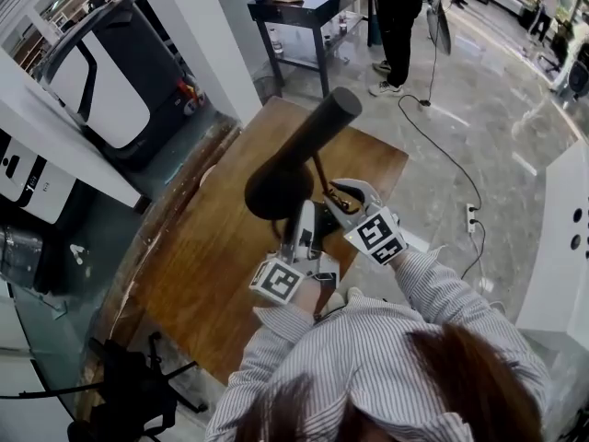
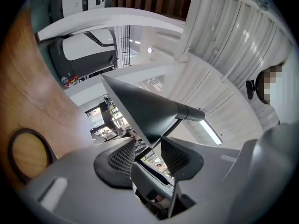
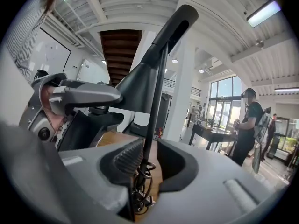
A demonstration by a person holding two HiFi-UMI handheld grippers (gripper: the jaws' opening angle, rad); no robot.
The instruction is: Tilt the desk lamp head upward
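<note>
A dark desk lamp stands on the wooden table (image 1: 207,265). Its cone-shaped head (image 1: 299,155) points its narrow end up and away from me. My left gripper (image 1: 297,217) reaches up to the wide rim of the head. In the left gripper view the rim's edge (image 2: 148,136) lies between the pads of the left gripper (image 2: 148,156), which is open with gaps on both sides. My right gripper (image 1: 339,192) is at the thin stem (image 1: 322,175). In the right gripper view the right gripper (image 3: 149,161) is shut on the stem (image 3: 156,92), with a coiled wire below it.
A dark ring (image 2: 28,154) lies on the tabletop at the left of the left gripper view. A black side table (image 1: 308,7) and a standing person (image 1: 396,26) are at the back. A cable (image 1: 442,145) runs across the floor, and white cabinets (image 1: 41,145) stand to the left.
</note>
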